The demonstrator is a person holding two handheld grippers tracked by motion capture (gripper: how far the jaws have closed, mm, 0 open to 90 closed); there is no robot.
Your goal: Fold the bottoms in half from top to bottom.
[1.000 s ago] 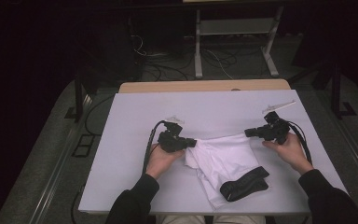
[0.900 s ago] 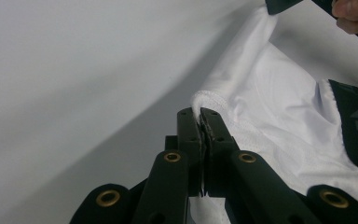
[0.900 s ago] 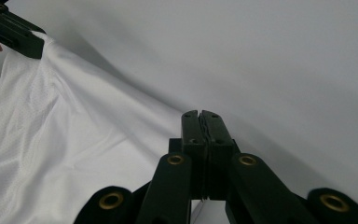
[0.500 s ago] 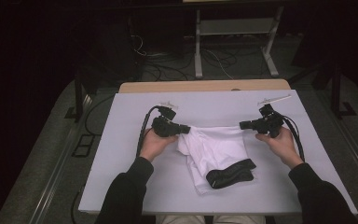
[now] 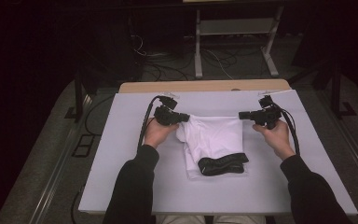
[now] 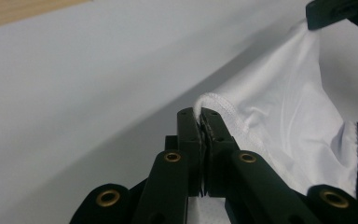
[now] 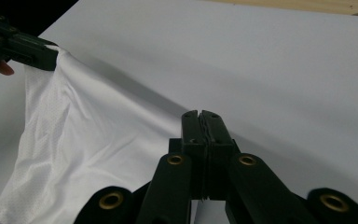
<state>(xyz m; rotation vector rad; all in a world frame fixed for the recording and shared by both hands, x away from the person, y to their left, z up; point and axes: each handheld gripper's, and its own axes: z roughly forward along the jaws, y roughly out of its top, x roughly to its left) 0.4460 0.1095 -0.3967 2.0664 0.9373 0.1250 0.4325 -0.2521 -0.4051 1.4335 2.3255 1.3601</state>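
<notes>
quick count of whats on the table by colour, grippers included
White: 1, the garment, stretched between the two grippers, with a black waistband at its near end
Black: 2, the left gripper and the right gripper, each shut on a corner of the garment
Pale grey: 1, the table cover
Total: 4
</notes>
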